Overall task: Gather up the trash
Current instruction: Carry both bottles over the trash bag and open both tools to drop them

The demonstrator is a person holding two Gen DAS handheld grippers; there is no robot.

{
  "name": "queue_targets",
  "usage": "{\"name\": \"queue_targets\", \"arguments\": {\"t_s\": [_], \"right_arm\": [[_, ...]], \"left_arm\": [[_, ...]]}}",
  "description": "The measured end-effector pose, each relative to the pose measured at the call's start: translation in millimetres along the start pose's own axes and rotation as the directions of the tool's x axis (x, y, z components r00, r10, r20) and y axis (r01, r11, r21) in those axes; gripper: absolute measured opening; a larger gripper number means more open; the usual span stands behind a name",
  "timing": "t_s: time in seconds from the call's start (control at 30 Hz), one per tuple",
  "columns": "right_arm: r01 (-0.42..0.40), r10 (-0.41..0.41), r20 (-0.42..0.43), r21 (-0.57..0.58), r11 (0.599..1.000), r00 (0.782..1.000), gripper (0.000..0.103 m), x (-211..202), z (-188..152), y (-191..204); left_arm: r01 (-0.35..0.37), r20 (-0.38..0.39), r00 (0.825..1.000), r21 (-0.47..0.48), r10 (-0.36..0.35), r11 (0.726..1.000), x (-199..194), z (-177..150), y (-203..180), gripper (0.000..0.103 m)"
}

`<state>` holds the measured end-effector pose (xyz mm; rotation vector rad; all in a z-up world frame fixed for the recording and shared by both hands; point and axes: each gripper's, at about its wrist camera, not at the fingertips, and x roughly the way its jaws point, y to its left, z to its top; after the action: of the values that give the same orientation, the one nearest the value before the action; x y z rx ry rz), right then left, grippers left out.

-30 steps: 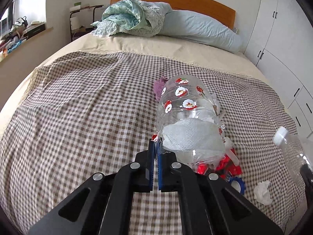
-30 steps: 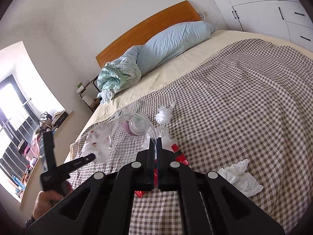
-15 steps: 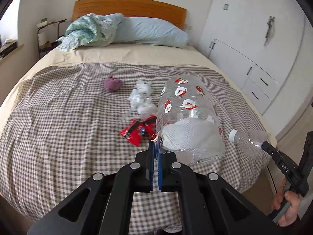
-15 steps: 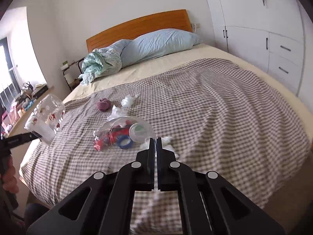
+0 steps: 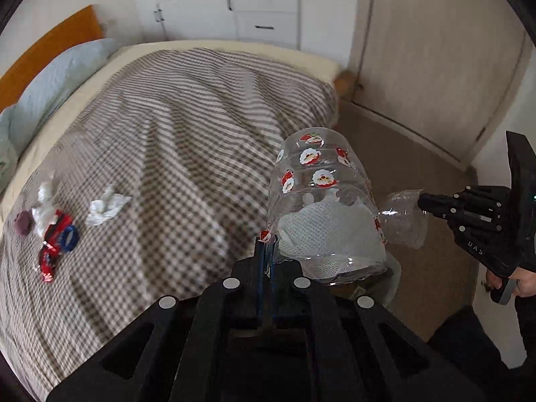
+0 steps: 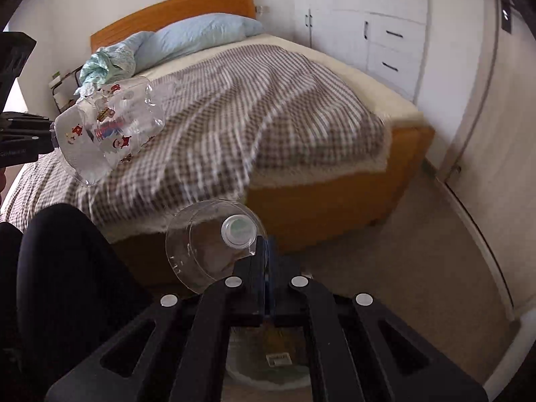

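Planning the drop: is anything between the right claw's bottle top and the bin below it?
Nothing visible. The clear bottle top, pinched in the right claw, hangs over floor; the bin shows only partly beneath the claw.

Soft, even daylight fills both views, bright on the white cupboard doors and casting only faint shadows. The brown-and-white checked bedspread is smeared by motion blur, worst at its far side in both views. Small glints sit on the clear plastic tub printed with red Santa faces. Fisheye bending curves the walls, and black vignette fills every corner.
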<state>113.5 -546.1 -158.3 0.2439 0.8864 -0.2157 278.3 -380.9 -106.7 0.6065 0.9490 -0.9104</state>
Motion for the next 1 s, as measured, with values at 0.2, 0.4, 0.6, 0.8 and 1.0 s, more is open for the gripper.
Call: {"name": "queue_targets", "arguments": {"t_s": [0.2,0.4,0.6,0.8,1.0], "right_arm": [[0.081,-0.073,-0.059,0.162,0.983,0.996,0.002,16.1,-64.4,-52.9],[0.149,-0.123,-0.124,0.221,0.964,0.985,0.002,29.7,-101.7,-74.5],[0.161,-0.116,-0.165,0.296,0.942,0.980,0.002,40.2,-133.4,-94.2],[0.166,-0.103,-0.206,0.317,0.934,0.973,0.002,50.6,-155.5,-99.6],[0.172,-0.093,-0.253,0.311,0.935,0.963,0.002,62.8,-162.5,-99.3]], "left_arm": [[0.073,-0.248,0.969,0.286,0.000,0.955,92.9,-18.4,-91.3,0.000],[0.160,-0.452,0.889,0.448,0.068,0.879,171.3,-43.0,-155.8,0.000],[0.220,-0.590,0.778,0.577,0.215,0.787,255.9,-80.5,-191.0,0.001],[0.306,-0.697,0.693,0.517,0.185,0.799,309.8,-105.7,-207.7,0.001],[0.334,-0.705,0.677,0.550,0.211,0.765,321.3,-119.9,-224.6,0.039]]}}
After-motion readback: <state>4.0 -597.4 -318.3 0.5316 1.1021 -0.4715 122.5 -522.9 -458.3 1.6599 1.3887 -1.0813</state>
